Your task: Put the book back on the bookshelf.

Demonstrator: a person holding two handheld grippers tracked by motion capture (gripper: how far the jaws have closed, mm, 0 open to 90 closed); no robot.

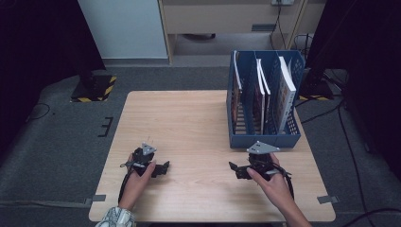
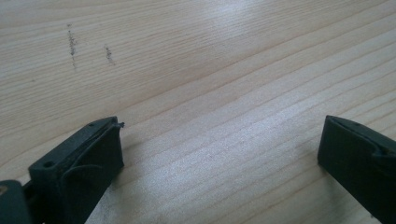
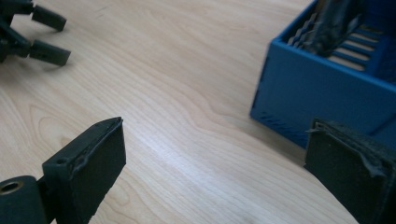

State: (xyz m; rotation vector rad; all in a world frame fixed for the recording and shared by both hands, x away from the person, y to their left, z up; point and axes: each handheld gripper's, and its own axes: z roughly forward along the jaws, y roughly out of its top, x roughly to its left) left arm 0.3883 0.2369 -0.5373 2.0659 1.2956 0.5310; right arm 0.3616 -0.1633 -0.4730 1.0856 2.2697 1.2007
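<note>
Both grippers, left (image 1: 163,167) and right (image 1: 233,168), rest low on the table (image 1: 189,123) with jaws wide and empty, probably staged; the rack (image 1: 265,137) of books (image 1: 285,90) sits just beyond the right one.

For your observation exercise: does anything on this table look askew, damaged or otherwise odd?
Mostly tidy. The books lean in the blue file rack, and the right tool has frayed pad edges. Small dark scuffs mark the table.
</note>
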